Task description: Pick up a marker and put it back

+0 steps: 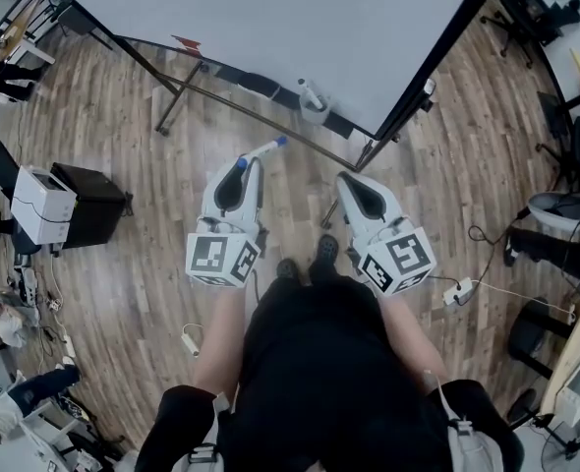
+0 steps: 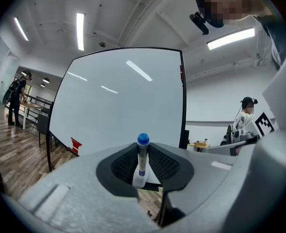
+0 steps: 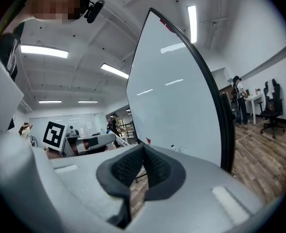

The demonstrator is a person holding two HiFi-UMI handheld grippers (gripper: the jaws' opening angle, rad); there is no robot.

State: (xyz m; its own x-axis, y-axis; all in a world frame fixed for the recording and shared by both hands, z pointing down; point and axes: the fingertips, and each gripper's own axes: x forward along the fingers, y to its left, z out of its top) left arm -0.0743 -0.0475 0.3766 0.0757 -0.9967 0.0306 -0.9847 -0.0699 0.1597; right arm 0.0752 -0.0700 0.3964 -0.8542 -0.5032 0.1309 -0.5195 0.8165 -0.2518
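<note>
I have the marker (image 2: pixel 142 141) in the left gripper (image 1: pixel 243 170). Its jaws are clenched on the white barrel, and the blue cap stands up past the tips, pointing away from me toward the whiteboard (image 1: pixel 270 18). In the head view the marker hangs over the wooden floor (image 1: pixel 123 165), near the board but apart from it. It is also clear of the tray (image 1: pixel 339 124) that runs along the board's lower edge.

The right gripper (image 3: pixel 143 152) is just to the right at about the same height. Its jaws are pressed together at the tips with nothing between them, so I judge it is taking no part.

By my reading the pick-up half is done, since the marker is lifted and firmly held. What is left is the return: carry it forward to the tray, lay it down there and release. I cannot tell which spot on the tray it belongs to.
</note>
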